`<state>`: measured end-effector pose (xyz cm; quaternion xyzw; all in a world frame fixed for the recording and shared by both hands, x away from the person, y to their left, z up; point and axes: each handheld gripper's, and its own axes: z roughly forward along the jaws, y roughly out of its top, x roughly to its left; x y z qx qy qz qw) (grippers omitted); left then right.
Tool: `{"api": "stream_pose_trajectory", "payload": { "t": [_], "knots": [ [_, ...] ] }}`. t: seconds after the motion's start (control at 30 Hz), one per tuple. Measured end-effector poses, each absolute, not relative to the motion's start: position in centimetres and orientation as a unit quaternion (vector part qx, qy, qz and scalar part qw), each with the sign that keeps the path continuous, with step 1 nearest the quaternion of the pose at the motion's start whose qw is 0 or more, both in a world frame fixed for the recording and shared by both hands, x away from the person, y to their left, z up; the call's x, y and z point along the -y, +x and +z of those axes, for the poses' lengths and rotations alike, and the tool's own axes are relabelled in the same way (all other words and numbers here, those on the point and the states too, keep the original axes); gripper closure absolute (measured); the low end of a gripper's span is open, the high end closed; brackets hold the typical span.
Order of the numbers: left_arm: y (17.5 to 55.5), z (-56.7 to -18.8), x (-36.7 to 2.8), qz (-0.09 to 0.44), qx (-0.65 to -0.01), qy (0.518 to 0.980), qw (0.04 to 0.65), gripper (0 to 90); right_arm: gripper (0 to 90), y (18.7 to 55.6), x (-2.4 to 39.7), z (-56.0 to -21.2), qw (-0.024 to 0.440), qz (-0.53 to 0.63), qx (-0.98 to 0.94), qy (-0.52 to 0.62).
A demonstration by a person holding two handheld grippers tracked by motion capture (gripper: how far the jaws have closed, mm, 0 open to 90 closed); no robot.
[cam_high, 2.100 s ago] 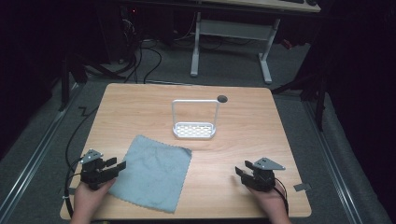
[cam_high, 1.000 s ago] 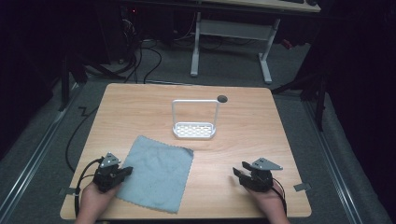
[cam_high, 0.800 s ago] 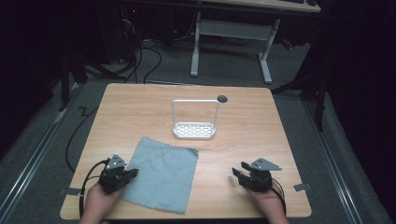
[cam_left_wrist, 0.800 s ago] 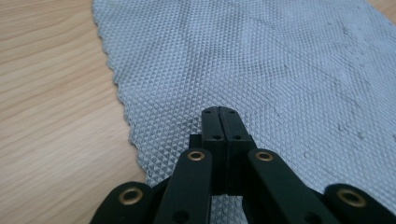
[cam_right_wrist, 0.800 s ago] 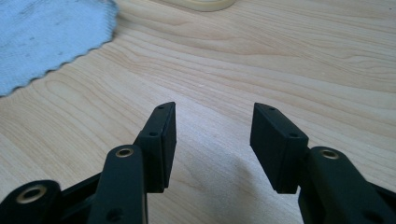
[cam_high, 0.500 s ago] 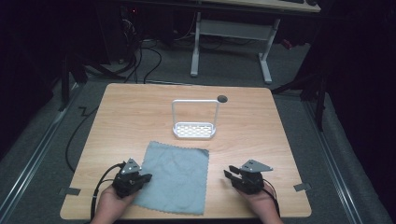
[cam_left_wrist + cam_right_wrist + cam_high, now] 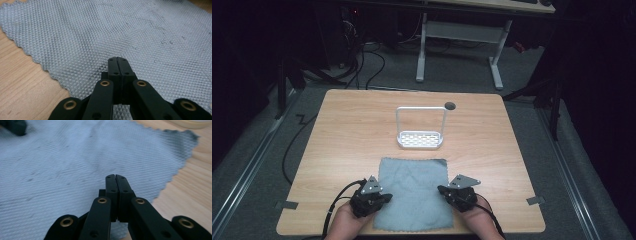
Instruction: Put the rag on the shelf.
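A grey-blue textured cloth (image 7: 414, 192) lies flat near the table's front edge, its sides square to the table. My left gripper (image 7: 384, 197) is shut, its tips (image 7: 117, 58) down on the cloth (image 7: 140, 32) just inside the left edge, with no fold pinched between the jaws. My right gripper (image 7: 443, 190) is shut too, its tips (image 7: 115, 176) over the cloth (image 7: 62, 160) close to its right edge. The left gripper (image 7: 13, 126) shows as a dark shape at the top left of the right gripper view.
A white wire rack (image 7: 421, 131) with a perforated base stands just beyond the cloth at mid-table. A round cable hole (image 7: 450, 106) sits behind it. Bare wood (image 7: 342, 135) lies left and right of the rack. Desk legs (image 7: 497, 60) stand on the floor beyond.
The cloth has slid right and turned square to the table, with my left gripper travelling right along with it. My right gripper has moved left onto the cloth's right edge.
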<state>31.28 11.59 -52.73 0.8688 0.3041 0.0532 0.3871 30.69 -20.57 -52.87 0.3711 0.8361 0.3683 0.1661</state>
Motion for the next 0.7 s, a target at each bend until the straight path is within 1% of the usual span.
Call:
{"api": "stream_pose_trajectory", "payload": {
  "t": [0.13,0.3,0.43,0.5,0.53,0.6,0.63,0.7],
  "knots": [
    [31.3,-52.8,-11.4,0.049,-0.304,0.867,0.391,90.0,90.0,31.2,21.3,-53.0,0.165,0.366,-0.831,0.385],
    [30.8,-52.8,-11.0,0.035,-0.295,0.869,0.395,90.0,89.9,30.7,21.7,-52.9,0.162,0.363,-0.834,0.383],
    [30.0,-52.8,-10.6,0.022,-0.281,0.874,0.395,90.0,89.7,29.8,22.5,-52.8,0.151,0.363,-0.833,0.389],
    [29.5,-52.8,-10.5,0.003,-0.271,0.876,0.399,89.4,89.1,28.8,23.2,-52.7,0.140,0.362,-0.835,0.391],
    [29.4,-52.8,-10.5,0.001,-0.269,0.876,0.399,88.2,87.5,28.5,23.4,-52.6,0.133,0.362,-0.836,0.390],
    [29.3,-52.8,-10.5,0.001,-0.271,0.875,0.400,85.5,87.0,28.4,23.5,-52.6,0.132,0.365,-0.836,0.388],
    [29.4,-52.8,-10.6,0.001,-0.273,0.874,0.403,85.5,85.9,28.3,23.7,-52.5,0.132,0.372,-0.833,0.387],
    [30.0,-52.7,-11.1,0.018,-0.292,0.860,0.417,77.5,82.6,28.8,23.8,-52.3,0.145,0.382,-0.824,0.392]
  ]
}}
